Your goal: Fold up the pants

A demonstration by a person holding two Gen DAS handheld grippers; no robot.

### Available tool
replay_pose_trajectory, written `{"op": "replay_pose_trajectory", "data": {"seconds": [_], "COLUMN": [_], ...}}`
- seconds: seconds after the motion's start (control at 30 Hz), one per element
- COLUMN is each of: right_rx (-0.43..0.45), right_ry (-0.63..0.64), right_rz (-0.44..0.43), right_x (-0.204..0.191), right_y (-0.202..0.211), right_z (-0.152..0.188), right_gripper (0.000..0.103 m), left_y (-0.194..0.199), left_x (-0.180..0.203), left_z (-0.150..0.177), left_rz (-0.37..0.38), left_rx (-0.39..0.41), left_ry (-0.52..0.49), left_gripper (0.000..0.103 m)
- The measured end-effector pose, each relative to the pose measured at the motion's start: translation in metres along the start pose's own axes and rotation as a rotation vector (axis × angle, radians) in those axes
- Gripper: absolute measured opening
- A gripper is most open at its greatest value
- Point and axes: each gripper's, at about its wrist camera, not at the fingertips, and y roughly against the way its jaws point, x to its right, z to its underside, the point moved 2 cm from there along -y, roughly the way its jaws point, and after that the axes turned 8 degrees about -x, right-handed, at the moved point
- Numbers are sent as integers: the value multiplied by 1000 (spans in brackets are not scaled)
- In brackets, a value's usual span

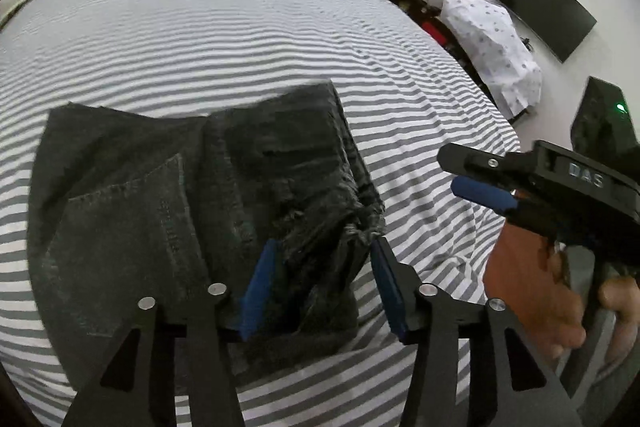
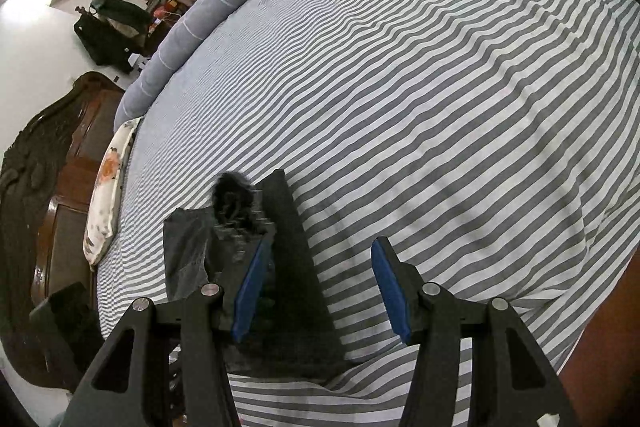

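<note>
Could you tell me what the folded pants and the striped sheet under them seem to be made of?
The pants look like dark grey denim: a coarse, faded weave, a stitched back pocket and frayed hems at the right end of the fold. The bed sheet looks like thin woven cotton or a cotton blend, matte, in grey and white stripes with soft creases; the exact fibre cannot be told.

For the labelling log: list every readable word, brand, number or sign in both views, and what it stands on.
"DAS": raised letters on the right gripper body, left wrist view.
Small marking beside the back pocket of the pants: too blurred to read.
Right wrist view: no text.
</note>
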Motion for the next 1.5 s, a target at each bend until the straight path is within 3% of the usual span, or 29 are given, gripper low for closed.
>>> {"op": "replay_pose_trajectory", "data": {"seconds": [0.13, 0.27, 0.4, 0.5, 0.67, 0.93, 0.97, 1.03, 1.1, 1.33, 1.5], "right_rx": [-26, -99, -182, -215, -256, -247, -239, -209, -176, -115, -156], "right_ry": [33, 41, 23, 12, -38, -63, -56, -21, 11, 30, 68], "right_rz": [-33, -82, -102, -120, -103, -12, -9, 10, 5, 43, 163], "right_x": [-9, -17, -24, -27, -24, -24, -26, -33, -43, -55, -47], "right_y": [-6, -23, -46, -53, -68, -97, -96, -88, -76, -37, -57], "right_z": [4, 12, 23, 29, 37, 25, 25, 26, 29, 44, 54], "right_gripper": [52, 51, 40, 32, 30, 30, 29, 14, 11, 9, 9], "left_y": [18, 27, 36, 41, 39, 31, 31, 32, 34, 60, 57], "left_x": [-15, -54, -98, -128, -155, -156, -158, -160, -161, -167, -167], "left_z": [9, 17, 27, 40, 54, 56, 57, 58, 58, 59, 59], "left_rz": [-29, -114, -212, -244, -246, -258, -259, -257, -246, -206, -223], "left_rx": [33, 37, 43, 42, 30, 3, 2, 1, 8, 90, 68], "left_ry": [-6, 65, 141, 207, 248, 204, 203, 209, 217, 238, 212], "left_gripper": [55, 55, 55, 55, 55, 56, 56, 56, 56, 56, 56]}}
